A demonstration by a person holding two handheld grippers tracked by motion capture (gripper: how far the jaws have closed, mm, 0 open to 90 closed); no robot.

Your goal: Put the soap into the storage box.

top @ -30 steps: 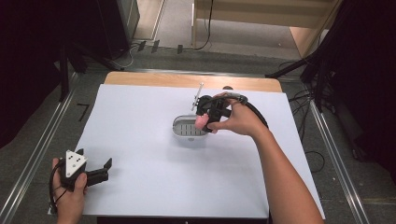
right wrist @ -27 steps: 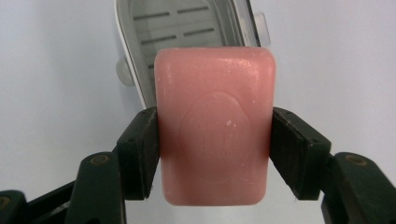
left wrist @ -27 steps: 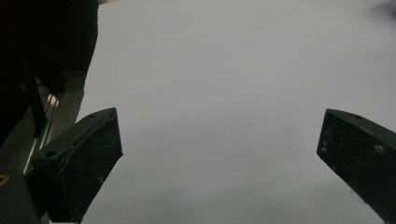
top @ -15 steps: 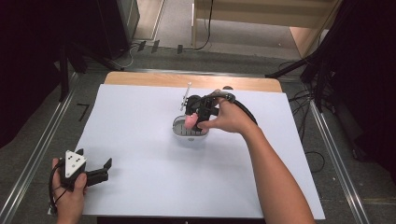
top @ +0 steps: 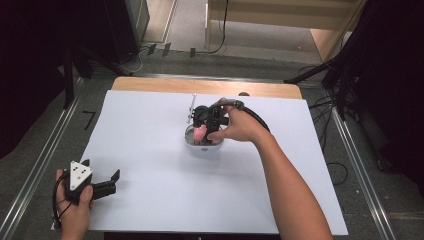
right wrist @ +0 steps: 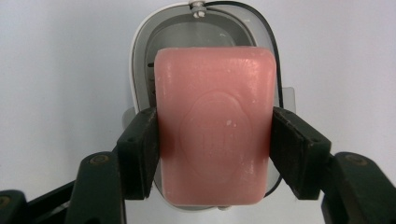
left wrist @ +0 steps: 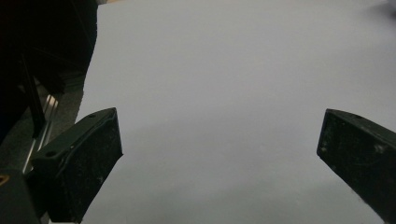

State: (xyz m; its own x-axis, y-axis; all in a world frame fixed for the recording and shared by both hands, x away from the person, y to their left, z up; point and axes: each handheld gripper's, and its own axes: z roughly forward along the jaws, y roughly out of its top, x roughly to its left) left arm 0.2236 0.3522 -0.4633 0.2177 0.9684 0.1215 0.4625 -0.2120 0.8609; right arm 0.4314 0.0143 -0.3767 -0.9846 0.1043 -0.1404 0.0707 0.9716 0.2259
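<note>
Pink soap (right wrist: pixel 215 123), one bar, sits clamped between the two black jaws of my right tool (top: pixel 206 131), the pads pressing its long sides. Directly under it is the one white soap dish (right wrist: pixel 140 70), an oval tray with a grey inner well; the bar hangs above that well, and I cannot tell whether it touches the bottom. In the high view the dish (top: pixel 192 147) stands on the white sheet that covers the tabletop (top: pixel 150 165), about at its middle, with my right hand (top: pixel 240 127) just beside it on the right. One thin metal stick (top: pixel 190 107) rises just behind the dish, on its far side; what it is I cannot make out. My left tool (top: pixel 102 182) rests well apart from the dish, at the near left edge of the sheet, its two jaws spread wide with nothing but bare white sheet between them in the left gripper view.
</note>
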